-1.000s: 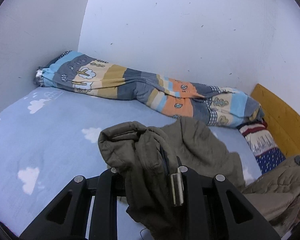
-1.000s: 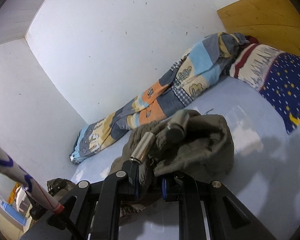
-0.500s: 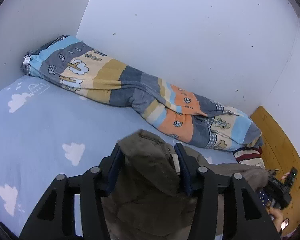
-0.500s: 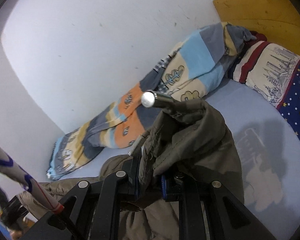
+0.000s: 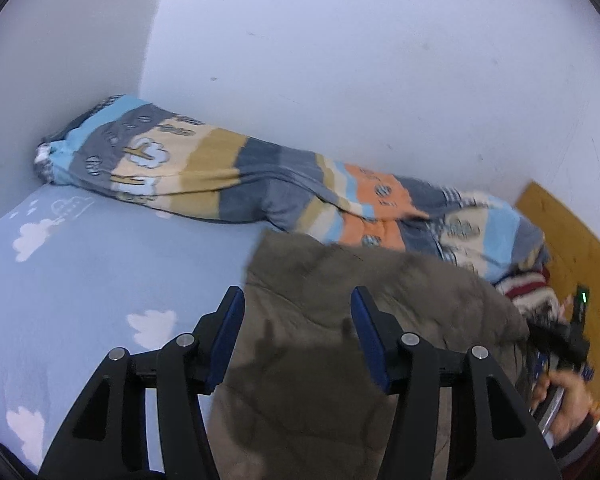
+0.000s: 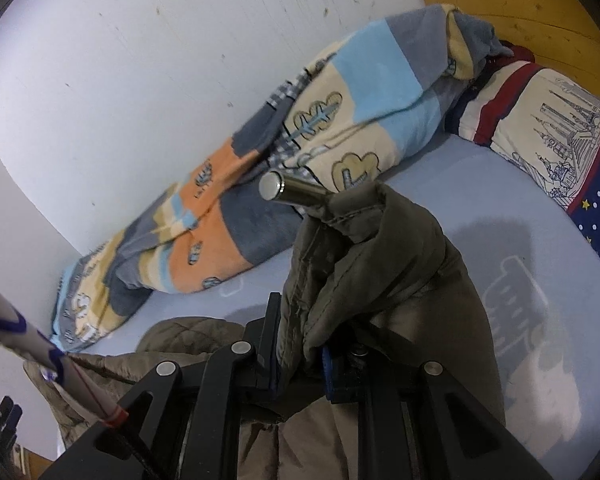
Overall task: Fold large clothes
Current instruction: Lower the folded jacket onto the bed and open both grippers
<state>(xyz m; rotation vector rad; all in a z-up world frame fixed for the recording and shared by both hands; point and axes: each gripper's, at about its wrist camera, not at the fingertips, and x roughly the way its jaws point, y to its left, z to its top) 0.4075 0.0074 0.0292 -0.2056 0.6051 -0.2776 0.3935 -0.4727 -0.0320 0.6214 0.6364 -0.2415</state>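
**Olive quilted jacket on a bed, held by 1 of 2 handheld grippers**

Left wrist view: the left gripper (image 5: 298,312) fills the bottom centre of the frame, its 2 blue-padded fingers spread apart with nothing between them. Under and beyond them, an olive quilted jacket (image 5: 364,296) lies spread on a pale blue bedsheet (image 5: 100,264) printed with white clouds. A rolled patchwork blanket (image 5: 228,184) runs along the white wall across the middle of the frame. At the lower right edge, a hand (image 5: 572,396) grips the other tool.

Right wrist view: the right gripper (image 6: 300,364), at bottom centre, is clamped on a bunched fold of the jacket (image 6: 372,256), which rises above its fingers. A metal cylinder (image 6: 288,190) pokes out of the fabric's top. A patterned pillow (image 6: 540,128) sits at the upper right, touching the blanket's end.
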